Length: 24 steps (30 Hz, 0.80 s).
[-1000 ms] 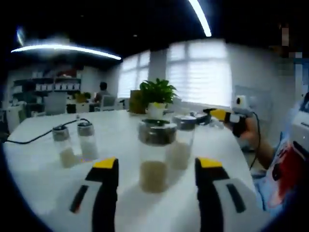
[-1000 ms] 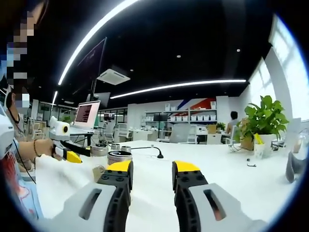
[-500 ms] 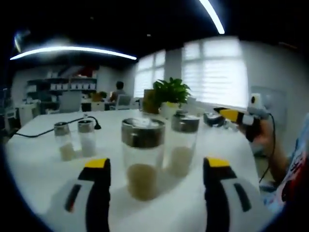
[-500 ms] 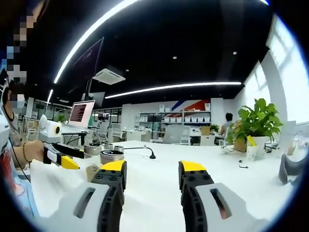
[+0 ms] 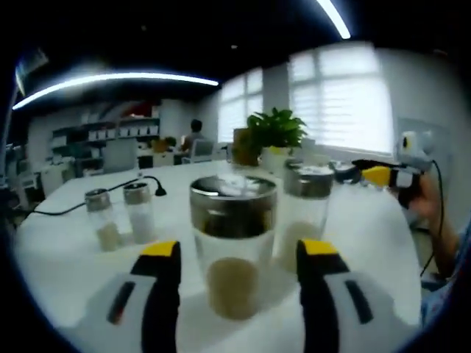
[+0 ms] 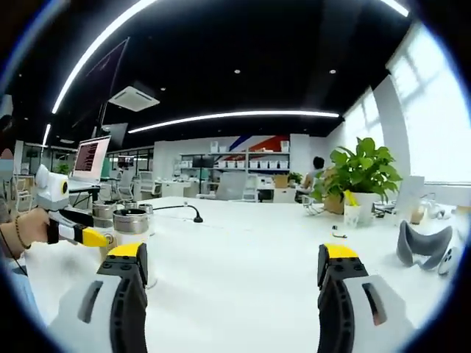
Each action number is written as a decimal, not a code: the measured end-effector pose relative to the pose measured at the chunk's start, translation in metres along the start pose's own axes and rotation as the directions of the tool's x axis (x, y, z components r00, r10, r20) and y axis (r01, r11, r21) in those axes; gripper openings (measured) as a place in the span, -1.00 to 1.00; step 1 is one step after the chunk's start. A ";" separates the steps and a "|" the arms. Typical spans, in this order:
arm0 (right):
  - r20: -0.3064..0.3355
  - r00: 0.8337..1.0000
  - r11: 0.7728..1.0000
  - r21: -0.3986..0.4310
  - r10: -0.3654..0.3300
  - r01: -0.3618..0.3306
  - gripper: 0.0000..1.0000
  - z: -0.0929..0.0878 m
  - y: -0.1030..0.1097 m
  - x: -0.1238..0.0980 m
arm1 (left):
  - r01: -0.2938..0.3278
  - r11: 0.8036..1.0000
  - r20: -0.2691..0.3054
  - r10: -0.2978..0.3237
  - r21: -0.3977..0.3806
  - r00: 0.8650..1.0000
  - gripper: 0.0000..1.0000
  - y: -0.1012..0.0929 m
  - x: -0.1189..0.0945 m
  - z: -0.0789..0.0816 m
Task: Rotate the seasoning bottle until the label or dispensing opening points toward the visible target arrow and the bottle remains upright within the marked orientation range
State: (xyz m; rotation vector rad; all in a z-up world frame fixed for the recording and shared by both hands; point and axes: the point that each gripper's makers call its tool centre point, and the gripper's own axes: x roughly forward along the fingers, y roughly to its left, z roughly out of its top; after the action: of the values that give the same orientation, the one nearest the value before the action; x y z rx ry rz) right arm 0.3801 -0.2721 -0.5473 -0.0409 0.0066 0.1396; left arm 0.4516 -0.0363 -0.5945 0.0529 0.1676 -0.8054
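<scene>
**Seasoning bottle between my left jaws, right jaws wide over bare table**

While my left gripper (image 5: 237,254) hangs low over the white table (image 5: 66,272), its yellow-tipped jaws stand apart with the seasoning bottle (image 5: 233,246) upright between them; whether either jaw touches the glass I cannot tell; the bottle is clear glass with a broad steel cap and a layer of pale seasoning at its bottom; any label or opening is too blurred to make out. Just behind it to the right stands a second jar (image 5: 305,213) of the same kind, also part-filled; off to the left, well apart, two small shakers (image 5: 121,215) stand side by side, one with tan contents and one with white, and a black cable (image 5: 88,198) runs past them; farther back a potted plant (image 5: 275,136) sits near the bright windows.

My right gripper (image 6: 234,265) holds its jaws wide apart over bare tabletop, gripping nothing; at the left of the right gripper view my left gripper's yellow tip reaches beside the steel-capped jars (image 6: 124,220); a grey headset (image 6: 425,246) lies to the right; beyond are the plant (image 6: 360,173) and a laptop screen (image 6: 91,158).
</scene>
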 end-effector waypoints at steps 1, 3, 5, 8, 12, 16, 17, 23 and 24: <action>0.002 1.000 1.000 -0.008 0.001 -0.001 0.99 0.001 0.000 0.000 | -0.006 1.000 0.009 0.006 0.005 1.000 0.25 0.001 0.001 0.001; 0.012 1.000 1.000 -0.023 -0.005 0.005 0.99 0.003 -0.001 -0.001 | -0.013 1.000 0.008 0.013 0.024 1.000 -0.13 0.003 0.003 0.001; 0.017 1.000 0.999 -0.038 -0.014 0.015 0.99 0.005 -0.003 -0.001 | -0.013 1.000 0.022 0.013 0.004 1.000 -0.14 0.007 0.004 0.006; 0.045 0.999 0.998 -0.053 -0.024 0.026 0.99 0.009 -0.006 -0.003 | 0.005 1.000 0.021 -0.006 0.011 1.000 -0.15 0.010 0.003 0.007; 0.122 0.992 0.994 -0.104 -0.009 0.022 0.99 0.021 -0.006 -0.003 | 0.029 0.999 0.023 -0.030 0.017 0.999 -0.15 0.010 -0.001 0.007; 0.145 0.989 0.989 -0.136 -0.040 0.060 0.99 0.028 -0.009 -0.008 | 0.056 0.998 0.035 -0.057 0.036 0.998 -0.15 0.005 -0.003 0.007; 0.141 0.989 0.989 -0.137 -0.040 0.060 0.99 0.028 -0.009 -0.008 | 0.064 0.998 0.036 -0.065 0.028 0.997 -0.15 0.005 -0.004 0.007; 0.114 0.992 0.995 -0.079 -0.056 0.066 0.99 0.020 -0.012 -0.008 | 0.151 0.988 0.011 -0.151 0.042 0.988 -0.15 -0.005 -0.005 0.004; 0.097 0.993 0.994 -0.080 -0.064 0.071 0.99 0.017 -0.014 -0.008 | 0.163 0.985 0.010 -0.164 0.050 0.986 -0.15 -0.006 -0.004 0.003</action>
State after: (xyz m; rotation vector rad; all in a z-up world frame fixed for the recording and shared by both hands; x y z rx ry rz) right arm 0.3742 -0.2861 -0.5296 -0.1177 -0.0951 0.0739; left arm 0.4453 -0.0379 -0.5906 0.0801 0.1403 -0.9733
